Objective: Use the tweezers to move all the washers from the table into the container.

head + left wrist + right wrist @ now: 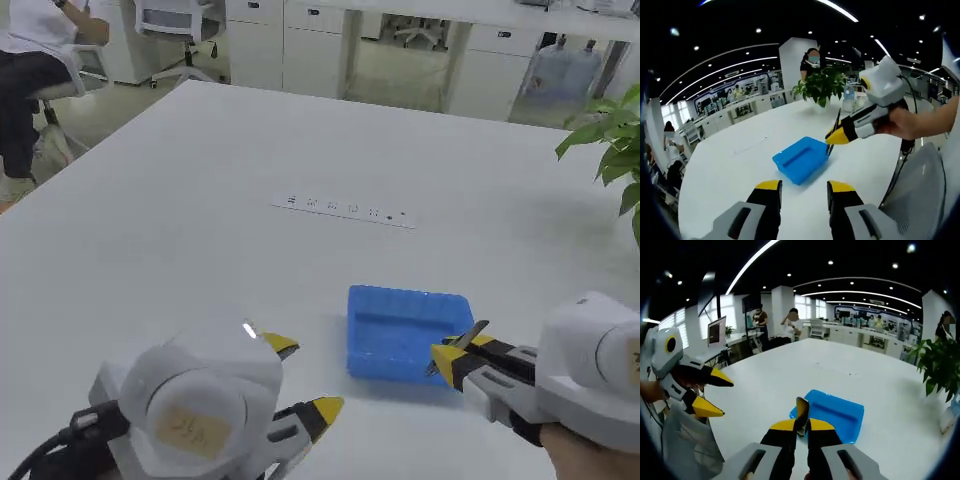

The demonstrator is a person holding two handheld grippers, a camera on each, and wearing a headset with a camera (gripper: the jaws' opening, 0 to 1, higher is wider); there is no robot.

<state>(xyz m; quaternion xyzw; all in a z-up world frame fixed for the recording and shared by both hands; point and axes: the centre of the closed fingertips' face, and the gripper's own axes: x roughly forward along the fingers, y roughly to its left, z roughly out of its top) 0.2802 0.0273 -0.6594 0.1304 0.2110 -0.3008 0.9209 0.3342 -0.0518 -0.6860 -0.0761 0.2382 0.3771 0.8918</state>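
Tweezers [801, 415] sit pinched between the jaws of the right claw [802, 427], which is closed down onto them so that a short bright length stands out past its yellow tips. In the head view their forward end hangs at the right-hand wall of the blue container [395, 362]; whether metal touches plastic cannot be told. The container rests close to the near edge of the counter [200, 200], somewhat right of its middle, and nothing can be made out lying in it. The washers are too small to tell from the white top. A pale strip [345, 209] with small dark marks lies toward the counter's middle, and whether that row is them I cannot say.

Washers should be light, hard, flat and slick, lying flush on the surface. Pinching across the ring, one tine through the hole and one outside the rim, looks safer than nipping the outer edge, which would likely squirt away. The tweezers are thin and springy, so a firm, steady squeeze matters more than force.

The left claw [304, 377] hovers by the near edge, left of the container, jaws well apart and holding nothing. A leafy plant [610, 140] leans in at the right edge.
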